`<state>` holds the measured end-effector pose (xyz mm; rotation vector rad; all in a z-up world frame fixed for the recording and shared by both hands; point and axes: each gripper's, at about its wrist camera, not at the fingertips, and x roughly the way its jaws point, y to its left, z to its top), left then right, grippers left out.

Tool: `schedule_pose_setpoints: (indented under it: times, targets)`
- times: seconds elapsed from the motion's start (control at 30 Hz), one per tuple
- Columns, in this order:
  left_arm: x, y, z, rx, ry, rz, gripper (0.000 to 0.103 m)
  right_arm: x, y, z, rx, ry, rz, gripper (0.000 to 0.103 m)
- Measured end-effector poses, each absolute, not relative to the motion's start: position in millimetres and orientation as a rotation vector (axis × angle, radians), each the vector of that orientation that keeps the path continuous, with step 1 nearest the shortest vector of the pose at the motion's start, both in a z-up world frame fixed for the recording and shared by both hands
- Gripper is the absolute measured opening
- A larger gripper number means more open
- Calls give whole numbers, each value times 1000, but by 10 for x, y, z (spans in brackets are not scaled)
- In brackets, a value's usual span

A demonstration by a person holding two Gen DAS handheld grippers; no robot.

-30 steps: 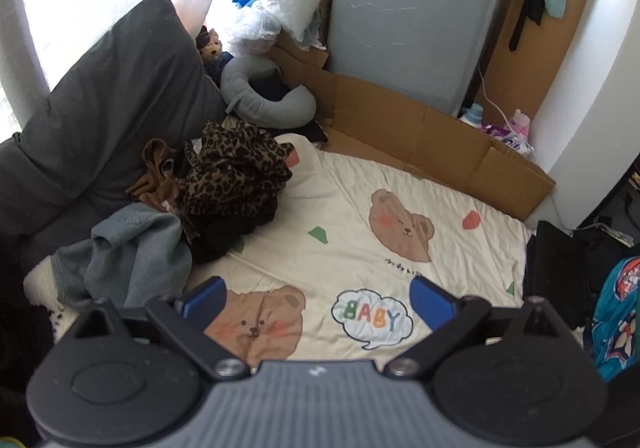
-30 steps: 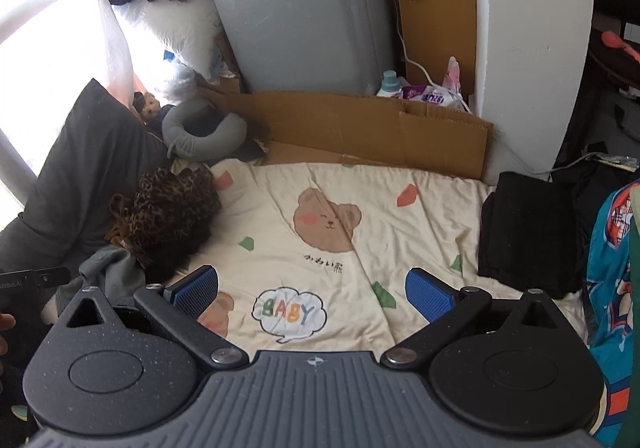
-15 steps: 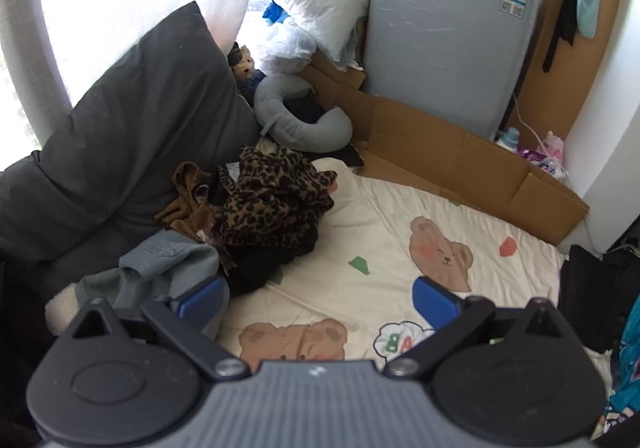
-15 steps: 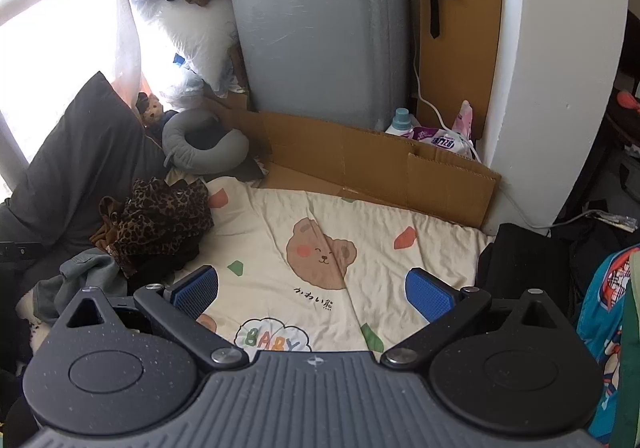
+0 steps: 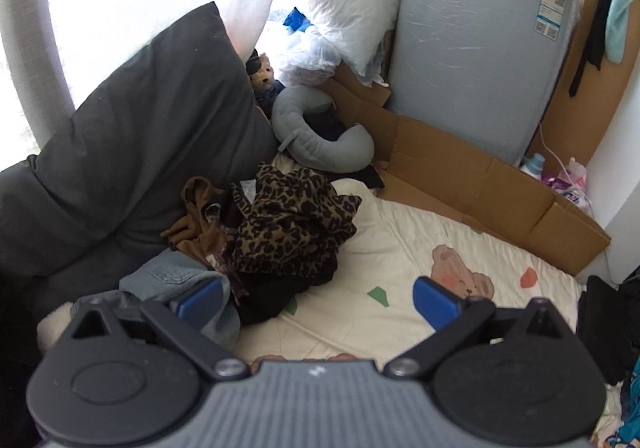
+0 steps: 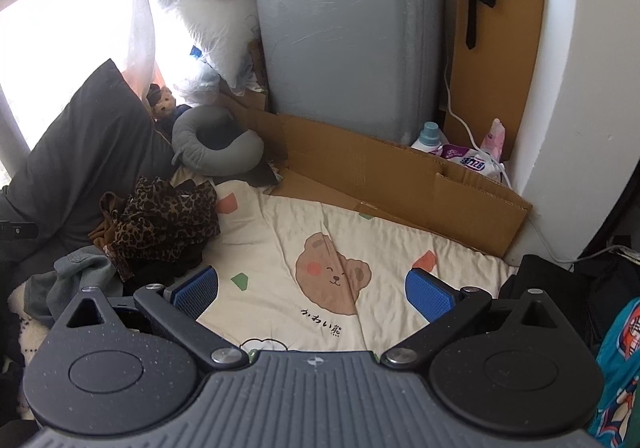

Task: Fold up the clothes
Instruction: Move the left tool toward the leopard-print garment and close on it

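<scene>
While both tools hang above the bear-print blanket [image 6: 280, 248], the left tool [image 5: 318, 302] and the right tool [image 6: 312, 290] have their blue pads spread wide apart, holding nothing. The pile of clothes [image 5: 288, 224], a leopard-print piece on top and a denim one [image 5: 176, 280] beside it, lies against the dark pillow [image 5: 140, 135].

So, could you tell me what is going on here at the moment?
A person holds two grippers over a bear-print blanket, about to fold clothes. Both the left gripper and the right gripper are open and hold nothing. The unfolded pile lies at the blanket's left edge against a dark cushion: a leopard-print garment on top, a denim garment beside the left gripper. Nothing is picked up yet.
</scene>
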<state>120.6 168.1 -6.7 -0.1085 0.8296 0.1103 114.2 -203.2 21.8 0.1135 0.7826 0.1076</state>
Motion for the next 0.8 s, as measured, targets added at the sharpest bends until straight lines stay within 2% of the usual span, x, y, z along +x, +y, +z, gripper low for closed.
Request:
schedule_pose_setpoints:
  times: [0.43, 0.8]
  targets:
    - [1570, 1694, -361, -56, 817, 79, 102, 1607, -2061, -110, 52, 727, 78, 103]
    - [1884, 1744, -740, -73, 806, 61, 101, 1964, -2076, -380, 57, 771, 93, 103]
